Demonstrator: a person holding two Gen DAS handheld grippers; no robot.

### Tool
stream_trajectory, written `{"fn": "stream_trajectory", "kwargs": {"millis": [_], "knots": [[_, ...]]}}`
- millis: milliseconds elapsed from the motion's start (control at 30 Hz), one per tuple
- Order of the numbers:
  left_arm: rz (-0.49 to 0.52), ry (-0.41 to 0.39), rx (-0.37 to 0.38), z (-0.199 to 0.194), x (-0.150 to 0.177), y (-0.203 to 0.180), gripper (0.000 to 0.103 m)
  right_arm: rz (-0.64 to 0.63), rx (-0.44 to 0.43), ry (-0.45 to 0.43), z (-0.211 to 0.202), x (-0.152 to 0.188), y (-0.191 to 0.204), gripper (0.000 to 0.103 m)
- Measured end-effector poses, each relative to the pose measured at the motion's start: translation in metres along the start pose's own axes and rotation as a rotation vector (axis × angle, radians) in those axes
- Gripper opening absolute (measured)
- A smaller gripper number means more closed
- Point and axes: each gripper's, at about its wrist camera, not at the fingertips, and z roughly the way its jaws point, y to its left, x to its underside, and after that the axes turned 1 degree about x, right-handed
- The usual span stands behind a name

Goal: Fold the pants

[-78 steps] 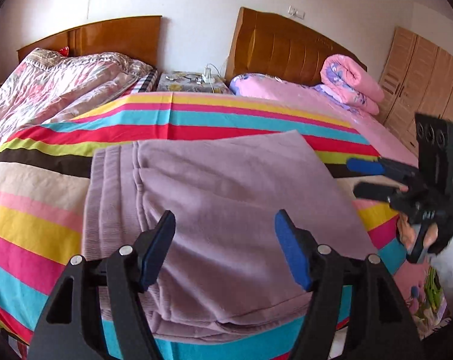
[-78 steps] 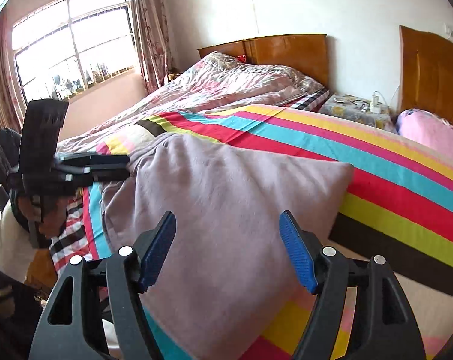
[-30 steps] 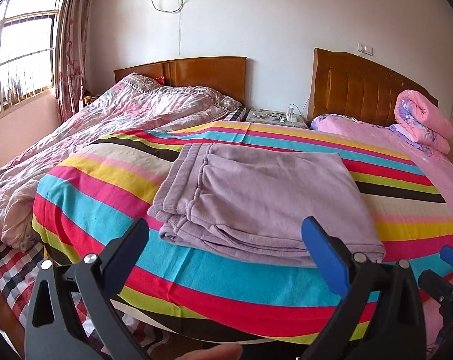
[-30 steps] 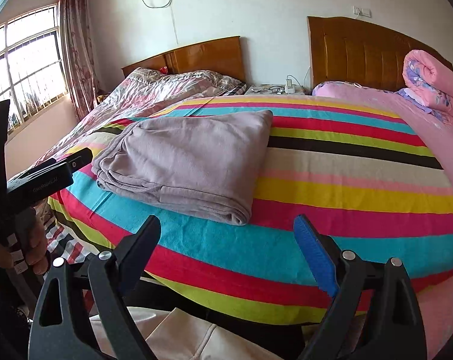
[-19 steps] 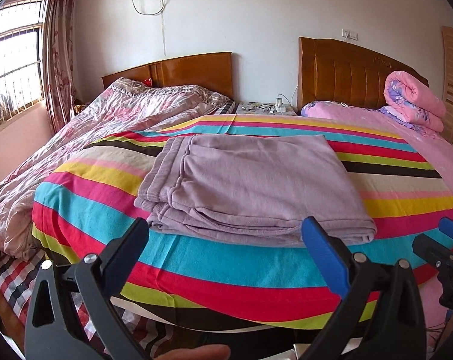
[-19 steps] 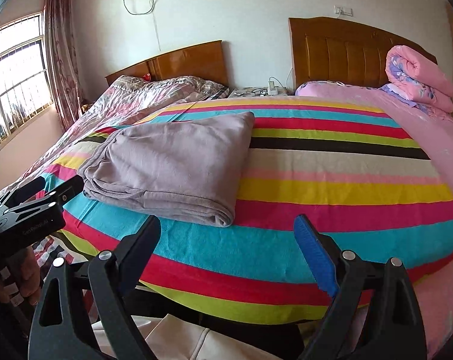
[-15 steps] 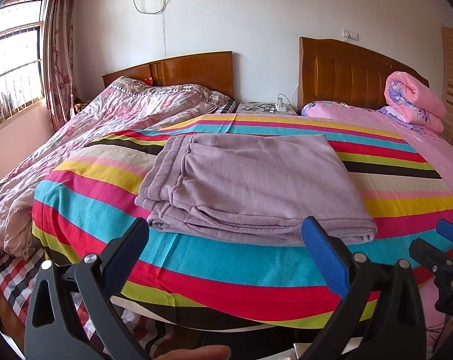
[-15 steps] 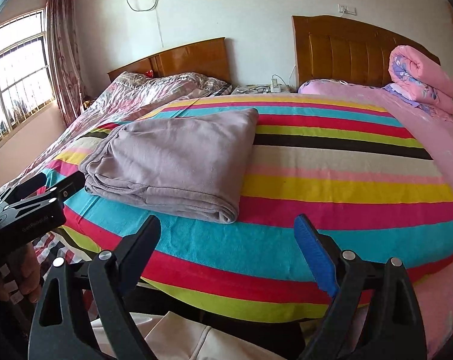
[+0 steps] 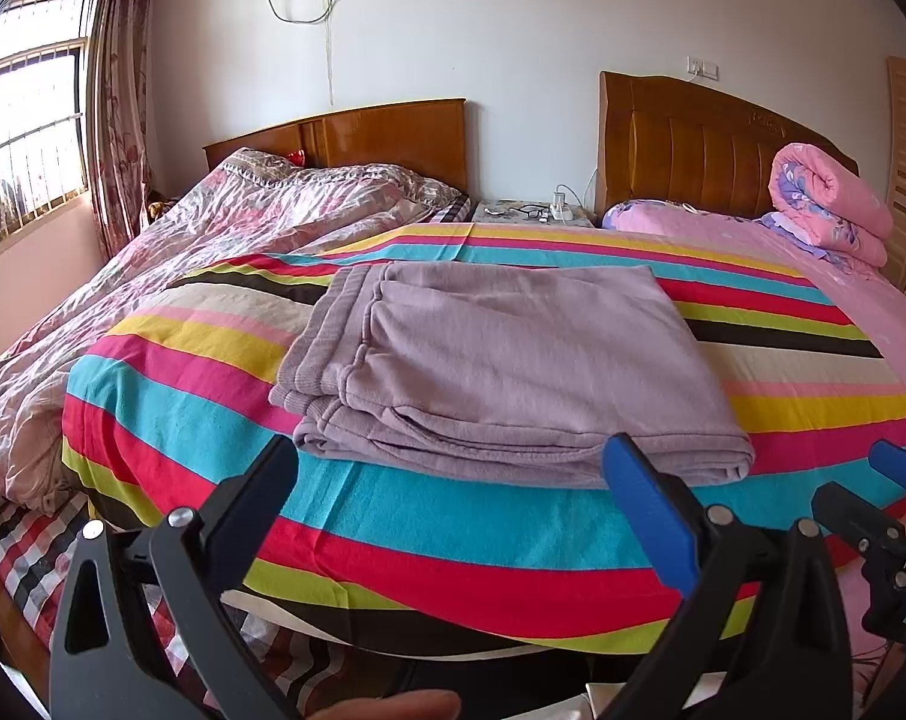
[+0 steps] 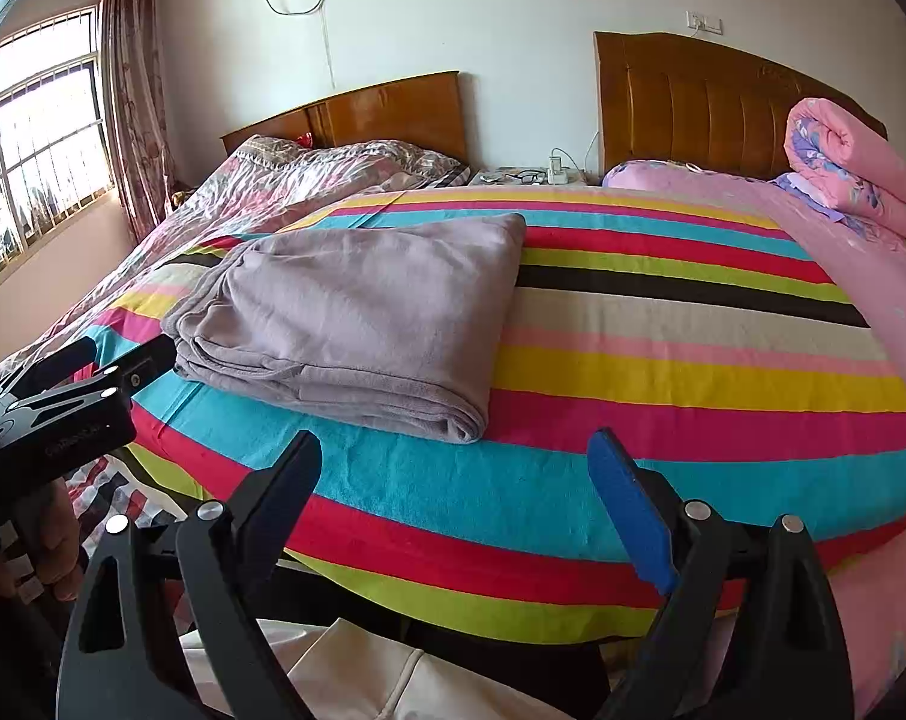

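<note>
both grippers, left gripper [image 9: 453, 498] and right gripper [image 10: 459, 480], pulled back, jaws wide, off folded pants [image 9: 501, 360].

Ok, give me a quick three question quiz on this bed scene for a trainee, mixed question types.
1. True or false: the pants lie folded on the striped sheet.
2. Is either gripper holding the pants: the left gripper or the right gripper? A) left B) right C) neither
3. Fill in: the rolled pink quilt sits by the ____ headboard.

Key: 1 true; 2 C, both fingers wide apart and empty; 3 right.
</note>
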Motion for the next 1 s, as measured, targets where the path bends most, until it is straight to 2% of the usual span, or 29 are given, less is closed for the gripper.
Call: {"fn": "stream_trajectory", "kwargs": {"millis": [1000], "knots": [[-0.001,-0.002,-0.001,-0.0004,0.0005,0.0005,0.102,-0.006,-0.005,0.000,-0.0005,-0.0005,0.0011,0.087]]}}
